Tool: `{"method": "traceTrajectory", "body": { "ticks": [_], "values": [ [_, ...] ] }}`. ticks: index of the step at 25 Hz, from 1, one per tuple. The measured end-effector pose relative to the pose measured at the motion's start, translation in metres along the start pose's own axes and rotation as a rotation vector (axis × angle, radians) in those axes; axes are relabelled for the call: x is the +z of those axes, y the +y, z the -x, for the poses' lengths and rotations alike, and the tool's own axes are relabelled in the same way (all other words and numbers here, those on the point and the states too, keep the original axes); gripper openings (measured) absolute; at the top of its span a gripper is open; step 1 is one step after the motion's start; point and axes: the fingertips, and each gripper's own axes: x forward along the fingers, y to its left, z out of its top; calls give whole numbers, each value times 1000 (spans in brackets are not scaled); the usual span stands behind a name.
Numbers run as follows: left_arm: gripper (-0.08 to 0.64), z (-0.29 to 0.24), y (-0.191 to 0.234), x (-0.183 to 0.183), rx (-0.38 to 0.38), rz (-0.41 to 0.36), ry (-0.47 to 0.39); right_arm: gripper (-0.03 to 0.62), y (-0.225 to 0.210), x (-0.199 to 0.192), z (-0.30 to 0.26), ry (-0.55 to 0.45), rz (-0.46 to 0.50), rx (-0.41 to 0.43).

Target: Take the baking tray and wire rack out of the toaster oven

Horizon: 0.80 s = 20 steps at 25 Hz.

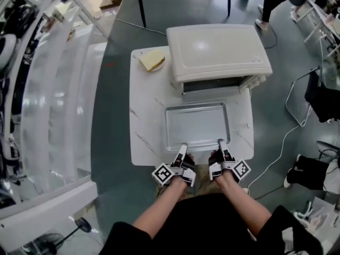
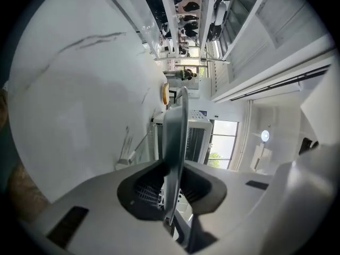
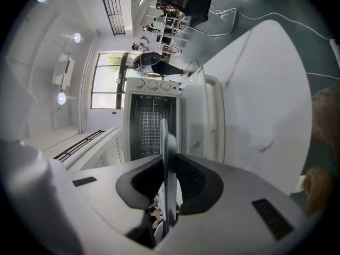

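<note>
Head view: baking tray (image 1: 196, 125) seen outside toaster oven (image 1: 218, 54), over tabletop (image 1: 142, 122); near rim gripped by left tool (image 1: 183, 149) and right tool (image 1: 221, 145).
Left gripper view: jaws clamped on tray edge.
Right gripper view: jaws likewise clamped on tray edge; oven cavity seen beyond.

Nothing you can actually read here; the small blue sticker (image 2: 203, 113) on your cream metal toaster oven (image 1: 218, 52) is just too blurry.
</note>
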Motion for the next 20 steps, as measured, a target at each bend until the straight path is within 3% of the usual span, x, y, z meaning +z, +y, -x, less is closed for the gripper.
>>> {"method": "traceTrajectory", "body": {
  "ticks": [6, 11, 15, 20],
  "values": [
    [84, 62, 0, 94, 22, -33, -3, 80, -2, -109, -10, -20, 18, 0],
    [88, 90, 14, 159, 53, -39, -9, 83, -18, -177, -31, -43, -5, -19],
    [89, 98, 23, 197, 58, -25, -29, 84, -27, -210, -55, -14, 0, -36],
    [91, 89, 39, 226, 81, -56, -52, 83, -41, -225, -84, 0, -39, -62]
  ]
}}
